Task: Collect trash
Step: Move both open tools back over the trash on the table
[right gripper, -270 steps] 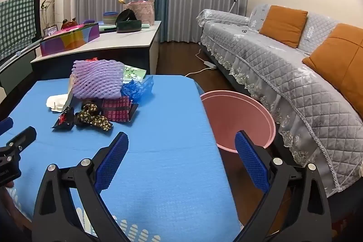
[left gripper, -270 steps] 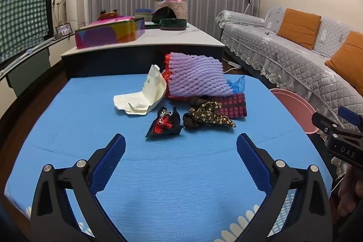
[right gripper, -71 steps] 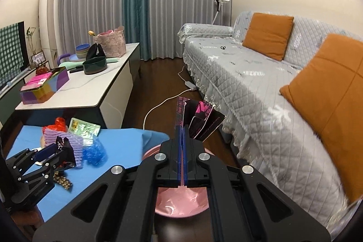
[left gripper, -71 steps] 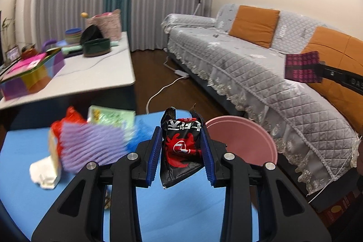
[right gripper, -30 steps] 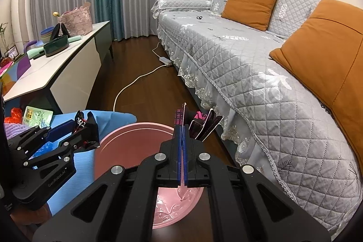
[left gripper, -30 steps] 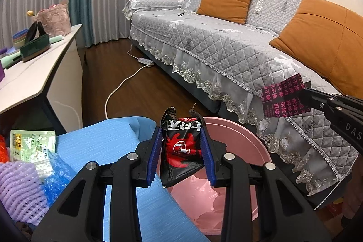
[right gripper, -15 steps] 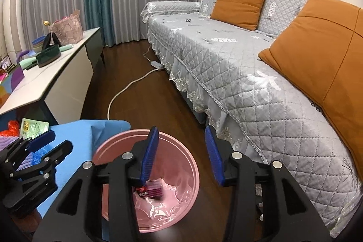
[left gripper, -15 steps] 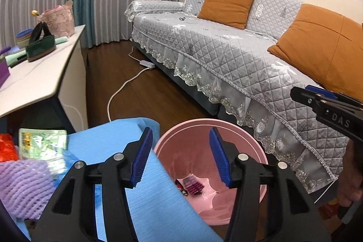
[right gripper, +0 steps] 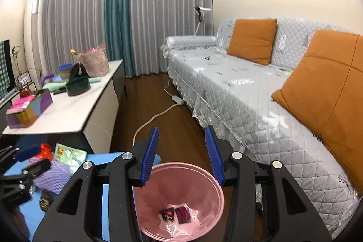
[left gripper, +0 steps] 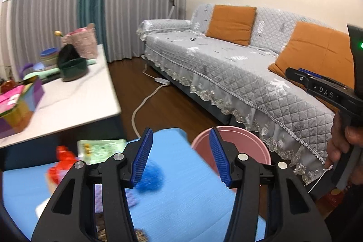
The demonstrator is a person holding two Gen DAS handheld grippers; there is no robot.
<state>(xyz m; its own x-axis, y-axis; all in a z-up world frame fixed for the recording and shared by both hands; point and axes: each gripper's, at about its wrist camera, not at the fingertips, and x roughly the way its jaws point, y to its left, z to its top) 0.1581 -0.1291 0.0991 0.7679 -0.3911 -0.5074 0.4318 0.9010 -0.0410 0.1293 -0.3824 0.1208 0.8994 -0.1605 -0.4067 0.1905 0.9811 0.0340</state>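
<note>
A living room with grey curtains, a quilted grey sofa and a white sideboard; nearer me is the low table under a blue cloth, and beside its corner on the floor stands the pink bin.

Two wrappers lie at the bottom of the bin, a black-and-red one and a maroon one, side by side. What remains to collect sits back on the blue cloth: the purple foam net, the green packet, something red and a crumpled blue scrap, all clustered near the cloth's far edge, toward the sideboard.

That pile is the thing the next reach turns on. It lies low and to the left of the left gripper, close under its left finger, while the right gripper hangs over the bin with the pile well off to its left. So I judge the left hand much the nearer. The net's long axis is hard to read here, blurred as it is.

Both grippers have just been opening and stand with jaws apart, nothing between them, each tilted moderately downward.
</note>
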